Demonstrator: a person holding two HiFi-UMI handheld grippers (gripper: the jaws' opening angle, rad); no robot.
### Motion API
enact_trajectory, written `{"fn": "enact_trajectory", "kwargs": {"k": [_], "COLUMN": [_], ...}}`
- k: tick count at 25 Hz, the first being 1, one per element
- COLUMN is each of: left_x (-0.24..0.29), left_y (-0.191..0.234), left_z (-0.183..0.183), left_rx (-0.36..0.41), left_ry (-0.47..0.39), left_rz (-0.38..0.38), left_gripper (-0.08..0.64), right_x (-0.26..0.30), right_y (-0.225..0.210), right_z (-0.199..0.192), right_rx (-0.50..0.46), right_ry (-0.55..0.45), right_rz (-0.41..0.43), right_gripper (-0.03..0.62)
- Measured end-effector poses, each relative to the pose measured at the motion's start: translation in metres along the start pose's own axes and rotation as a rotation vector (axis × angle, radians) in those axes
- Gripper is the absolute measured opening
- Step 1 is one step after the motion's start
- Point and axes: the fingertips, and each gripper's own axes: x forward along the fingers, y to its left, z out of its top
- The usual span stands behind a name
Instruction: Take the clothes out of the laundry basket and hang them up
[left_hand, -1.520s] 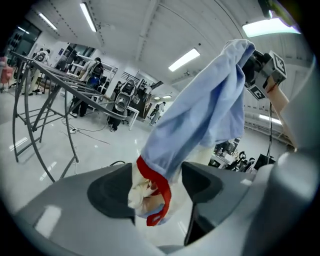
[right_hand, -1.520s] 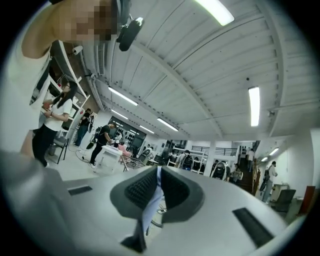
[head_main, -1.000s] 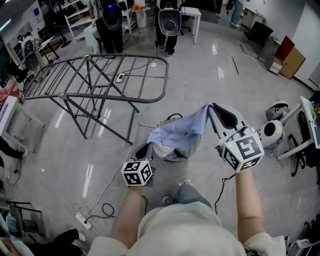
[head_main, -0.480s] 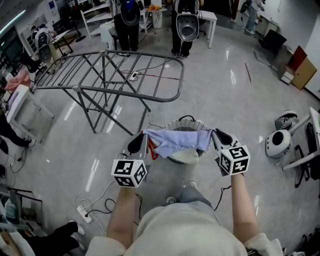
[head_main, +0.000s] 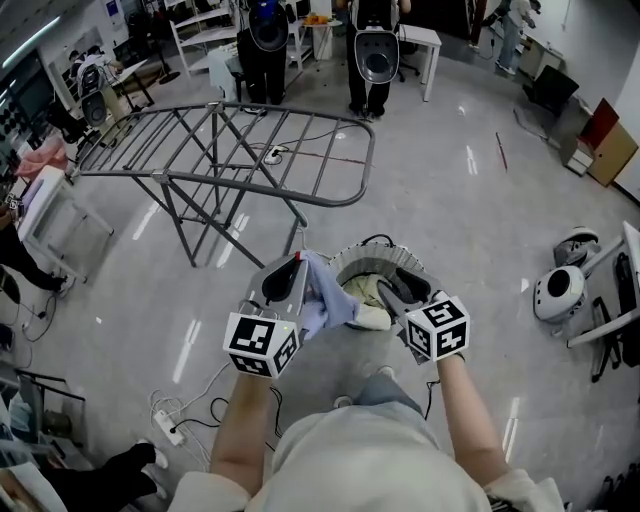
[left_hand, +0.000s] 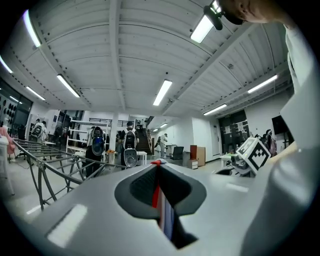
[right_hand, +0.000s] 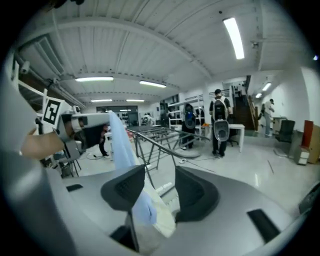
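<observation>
1. The drying rack (head_main: 230, 150) stood unfolded on the floor (head_main: 470, 230), beyond the basket and well apart from both of your grippers. No clothes showed on its bars, so it looked set there to take whatever you lifted out.
2. The laundry basket (head_main: 375, 246) sat on the floor just ahead of your feet, below and between the two grippers. Pale clothes (head_main: 368, 298) lay in it, so I judged the unloading to be far from done.
3. The light blue garment (head_main: 322, 300) hung bunched from your left gripper. It trailed down past the basket's left rim, and a loose end reached across towards your right gripper.
4. Your left gripper (head_main: 298, 265) pointed level above the basket. Its jaws were closed tight on a thin fold of the garment, seen as a striped sliver pinched between the pads (left_hand: 162, 210). That high, level hold was probably meant to carry the cloth's weight and draw it clear of the basket.
5. Your right gripper (head_main: 398, 283) tilted down over the basket. Its jaws had just been opening and stood roughly half apart. The garment's loose end (right_hand: 142, 207) hung between them, close by the left pad, but neither pad pressed on it. That end looked free, carried by the left gripper alone, with the pale clothes just beneath.
</observation>
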Motion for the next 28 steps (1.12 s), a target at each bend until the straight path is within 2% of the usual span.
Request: {"fn": "enact_trajectory", "kwargs": {"k": [4, 7, 10, 12, 15, 19, 22, 24, 28], "left_x": [0.003, 0.005, 0.004, 0.002, 0.0, -0.006, -0.009, -0.011, -0.016], "left_y": [-0.01, -0.019, -0.029, -0.033, -0.034, -0.029, -0.035, -0.047, -0.07], "left_z": [0.006, 0.01, 0.013, 0.012, 0.008, -0.002, -0.017, -0.032, -0.078], "left_rx": [-0.021, -0.013, 0.006, 0.027, 0.049, 0.059, 0.028, 0.006, -0.013], "left_ry": [-0.004, -0.005, -0.006, 0.001, 0.011, 0.03, 0.061, 0.094, 0.197], "left_rz": [-0.025, -0.046, -0.062, -0.067, -0.063, -0.057, -0.106, -0.158, -0.231], "left_gripper": [0.015, 0.015, 0.015, 0.015, 0.015, 0.017, 0.017, 0.048, 0.193], "right_x": [0.012, 0.023, 0.034, 0.035, 0.029, 0.013, 0.002, -0.006, -0.025], "right_y": [0.073, 0.107, 0.113, 0.106, 0.095, 0.077, 0.063, 0.055, 0.047], "right_z": [0.042, 0.055, 0.052, 0.051, 0.051, 0.065, 0.084, 0.097, 0.123], "right_rx": [-0.084, -0.148, -0.23, -0.247, -0.223, -0.186, -0.183, -0.188, -0.203], "right_ry": [-0.08, -0.09, -0.059, -0.052, -0.051, -0.065, -0.095, -0.115, -0.169], "right_rz": [0.165, 0.219, 0.158, 0.111, 0.11, 0.108, 0.08, 0.061, 0.03], "right_gripper": [0.19, 0.199, 0.182, 0.133, 0.023, 0.014, 0.012, 0.012, 0.012]}}
